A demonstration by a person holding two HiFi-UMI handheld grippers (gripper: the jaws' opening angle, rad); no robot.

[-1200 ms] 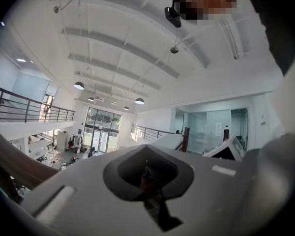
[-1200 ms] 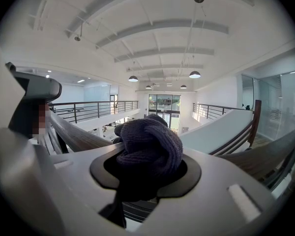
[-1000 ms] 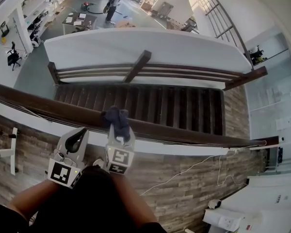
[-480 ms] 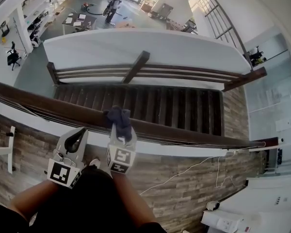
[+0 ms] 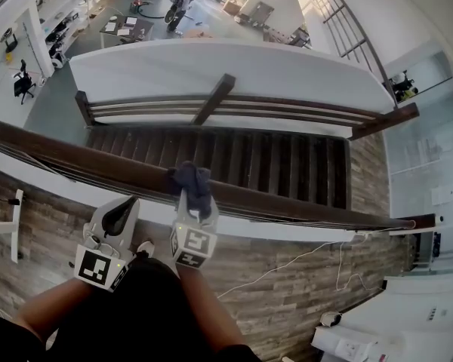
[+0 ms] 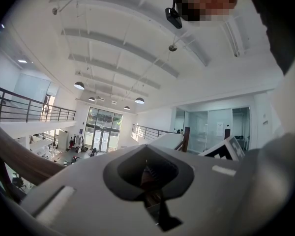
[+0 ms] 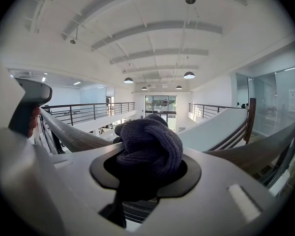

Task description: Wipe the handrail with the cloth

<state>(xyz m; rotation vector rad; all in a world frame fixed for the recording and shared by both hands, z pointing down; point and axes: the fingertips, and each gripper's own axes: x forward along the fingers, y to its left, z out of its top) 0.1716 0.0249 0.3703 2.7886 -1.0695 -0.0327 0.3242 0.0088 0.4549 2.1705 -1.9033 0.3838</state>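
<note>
A dark wooden handrail (image 5: 75, 164) runs from the left edge down to the right, just in front of me. A bunched dark blue cloth (image 5: 190, 181) lies on top of it, and my right gripper (image 5: 193, 196) is shut on the cloth from the near side. In the right gripper view the cloth (image 7: 150, 141) fills the jaws, with the handrail (image 7: 73, 134) running off to the left. My left gripper (image 5: 125, 205) hangs below and short of the rail, to the left of the right one, shut and holding nothing. The left gripper view shows only its housing (image 6: 147, 173) and the rail (image 6: 14, 154).
Beyond the rail a dark staircase (image 5: 234, 164) drops away, with a second wooden railing (image 5: 234, 108) and a white parapet (image 5: 211, 70) on its far side. A white cable (image 5: 287, 259) trails over the wood floor at my right. A white stand (image 5: 15, 225) is at my left.
My right gripper and the cloth have slid a little to the right along the handrail. The left gripper has barely moved.
</note>
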